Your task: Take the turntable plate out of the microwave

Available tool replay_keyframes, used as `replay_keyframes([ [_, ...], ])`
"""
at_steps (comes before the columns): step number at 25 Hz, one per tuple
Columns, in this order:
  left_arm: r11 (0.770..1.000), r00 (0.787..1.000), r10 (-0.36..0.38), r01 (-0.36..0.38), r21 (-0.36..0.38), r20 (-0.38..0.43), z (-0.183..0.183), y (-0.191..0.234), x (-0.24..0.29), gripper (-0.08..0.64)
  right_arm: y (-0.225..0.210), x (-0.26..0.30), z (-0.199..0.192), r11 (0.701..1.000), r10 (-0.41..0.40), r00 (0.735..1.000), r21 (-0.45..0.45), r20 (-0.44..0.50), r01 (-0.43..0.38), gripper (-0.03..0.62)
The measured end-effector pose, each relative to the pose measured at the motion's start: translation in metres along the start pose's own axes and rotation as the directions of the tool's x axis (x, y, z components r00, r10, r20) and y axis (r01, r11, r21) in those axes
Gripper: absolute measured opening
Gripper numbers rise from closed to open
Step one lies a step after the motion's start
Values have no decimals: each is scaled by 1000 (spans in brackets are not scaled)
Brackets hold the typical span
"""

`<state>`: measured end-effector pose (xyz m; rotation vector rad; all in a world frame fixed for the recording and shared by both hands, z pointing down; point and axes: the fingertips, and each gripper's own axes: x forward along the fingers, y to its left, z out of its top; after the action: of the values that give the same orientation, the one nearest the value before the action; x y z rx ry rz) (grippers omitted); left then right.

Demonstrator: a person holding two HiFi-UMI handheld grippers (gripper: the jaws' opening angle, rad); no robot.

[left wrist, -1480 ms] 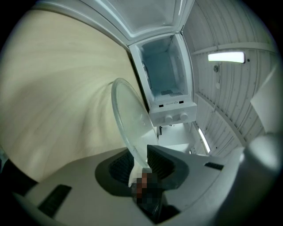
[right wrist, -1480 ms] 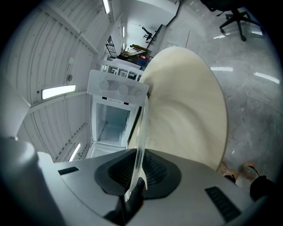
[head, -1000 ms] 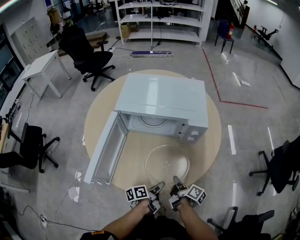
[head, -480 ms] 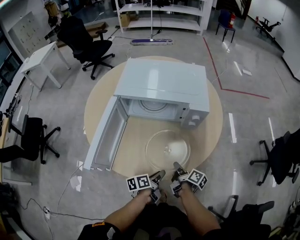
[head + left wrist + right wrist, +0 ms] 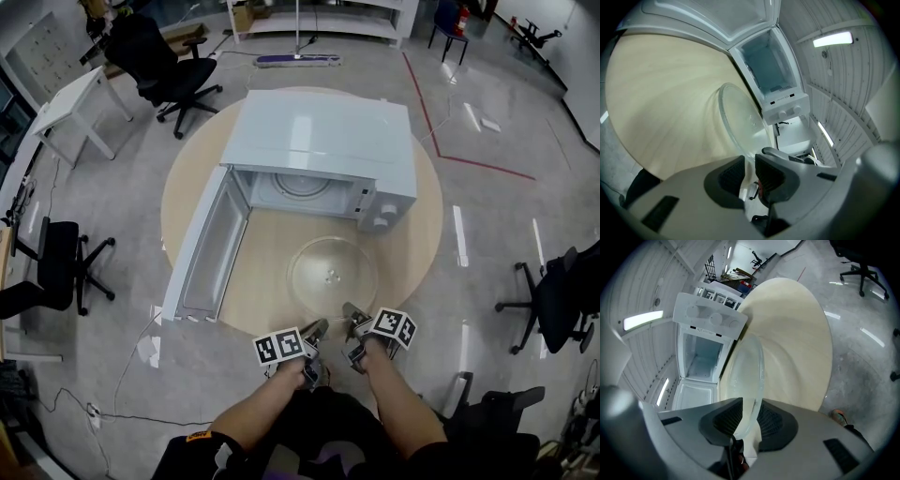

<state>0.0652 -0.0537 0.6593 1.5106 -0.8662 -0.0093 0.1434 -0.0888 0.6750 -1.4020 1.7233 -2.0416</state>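
Turntable plate (image 5: 333, 273), one, flat on table (image 5: 272, 267), one microwave (image 5: 323, 141), left tool (image 5: 320, 327) ajar, narrowing, empty, right tool (image 5: 349, 310) widening around rim

A round wooden table (image 5: 192, 192) stands on a grey floor (image 5: 506, 216). A black office chair (image 5: 169, 75) sits beside a white desk (image 5: 70, 108); a red line (image 5: 473, 164) crosses the floor at right.

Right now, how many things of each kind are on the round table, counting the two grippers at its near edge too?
Microwave: 1
Glass turntable plate: 1
Grippers: 2 (left gripper, jaws just closing partway, plate rim ahead of them, not gripped; right gripper, jaws just opening, plate rim between them)
Total: 4
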Motion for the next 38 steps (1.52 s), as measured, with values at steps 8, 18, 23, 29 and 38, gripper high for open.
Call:
replay_keyframes([
  [8, 1000, 1000, 18, -18, -15, 8, -3, 3, 5, 115, -13, -5, -6, 992, -122, 987, -44, -104, 118, 103],
  [18, 998, 998, 47, -45, -53, 49, 7, 13, 4, 112, -19, -3, -19, 945, -256, 916, -280, -308, 170, 153],
  [23, 997, 997, 56, -53, -60, 50, 9, 15, 4, 112, -17, -10, -26, 917, -292, 897, -364, -332, 163, 153],
  [29, 993, 992, 109, -105, -51, 62, 20, 27, 3, 112, -20, -16, -38, 821, -394, 848, -551, -355, 151, 152],
  [38, 966, 978, 206, -198, 167, -33, 14, 30, 0, 106, -28, -14, -35, 742, -459, 840, -645, -290, 182, 152],
])
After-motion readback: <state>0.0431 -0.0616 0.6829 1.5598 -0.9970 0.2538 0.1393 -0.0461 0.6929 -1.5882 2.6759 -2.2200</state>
